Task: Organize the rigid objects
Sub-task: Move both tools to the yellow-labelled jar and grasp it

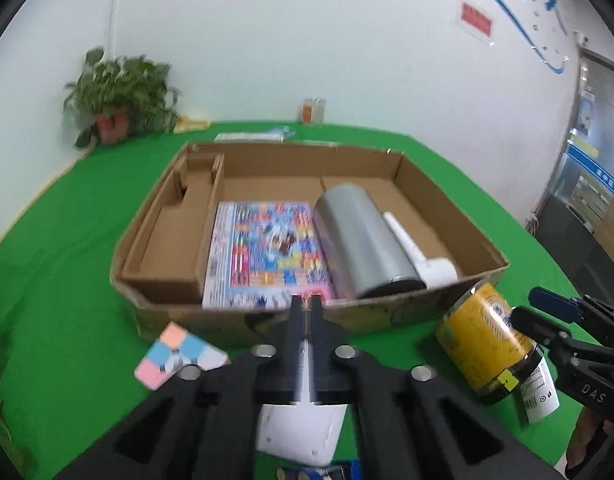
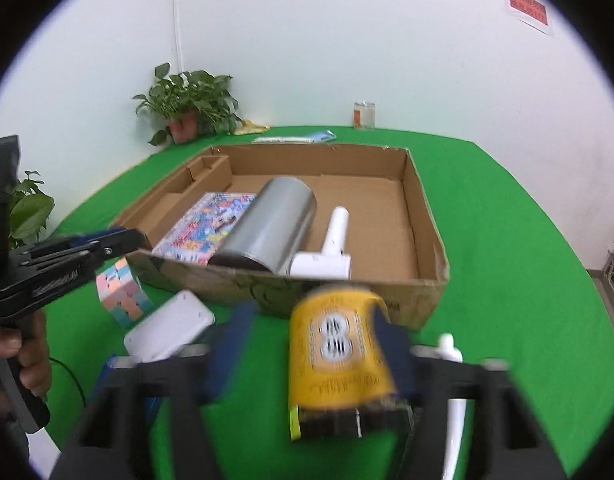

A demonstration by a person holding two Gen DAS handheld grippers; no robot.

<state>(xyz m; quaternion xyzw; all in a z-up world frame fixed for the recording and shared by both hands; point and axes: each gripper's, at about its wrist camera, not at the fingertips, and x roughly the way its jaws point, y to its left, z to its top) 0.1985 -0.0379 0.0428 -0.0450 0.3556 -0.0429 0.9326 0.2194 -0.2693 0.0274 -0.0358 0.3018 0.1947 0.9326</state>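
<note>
A cardboard box (image 1: 267, 168) (image 2: 427, 216) lies on the green table and holds a colourful book (image 1: 267, 252) (image 2: 205, 228), a silver cylinder (image 1: 363, 240) (image 2: 271, 224) and a white handled tool (image 1: 419, 256) (image 2: 331, 248). My left gripper (image 1: 305, 308) is shut and empty, hovering at the box's near wall above a white device (image 1: 303, 432) (image 2: 171, 328). My right gripper (image 2: 311, 340) (image 1: 547, 312) is open, and a tilted yellow jar (image 2: 339, 352) (image 1: 483, 340) lies between its fingers. A pastel puzzle cube (image 1: 179, 352) (image 2: 121, 292) sits left of the box.
A white bottle (image 1: 541, 392) (image 2: 451, 376) lies beside the jar. A potted plant (image 1: 115, 100) (image 2: 187, 108), a glass jar (image 1: 313, 110) (image 2: 364, 114) and flat packets (image 1: 251, 136) stand behind the box. A blue item (image 1: 327, 472) lies near me.
</note>
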